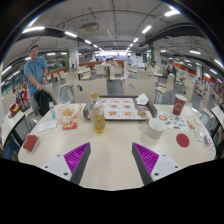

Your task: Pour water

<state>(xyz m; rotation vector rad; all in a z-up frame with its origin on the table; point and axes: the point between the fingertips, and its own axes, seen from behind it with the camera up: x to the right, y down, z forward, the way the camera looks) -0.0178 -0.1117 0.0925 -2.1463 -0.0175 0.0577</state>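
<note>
My gripper (112, 160) hangs over the near part of a cream table (110, 142), its two fingers wide apart with purple pads (76, 156) showing and nothing between them. Well ahead of the fingers, left of centre, stands a clear bottle or glass of yellow-amber liquid (98, 121). A red cup (179, 104) stands at the far right of the table. A white ribbed cup (155, 127) sits ahead of the right finger.
A tray with food (121, 108) lies at the far middle. A bowl (67, 114) sits to the left, plates and a red disc (183, 140) to the right, a red item (30, 142) at the left edge. A person (37, 77) stands beyond, among cafeteria tables and chairs.
</note>
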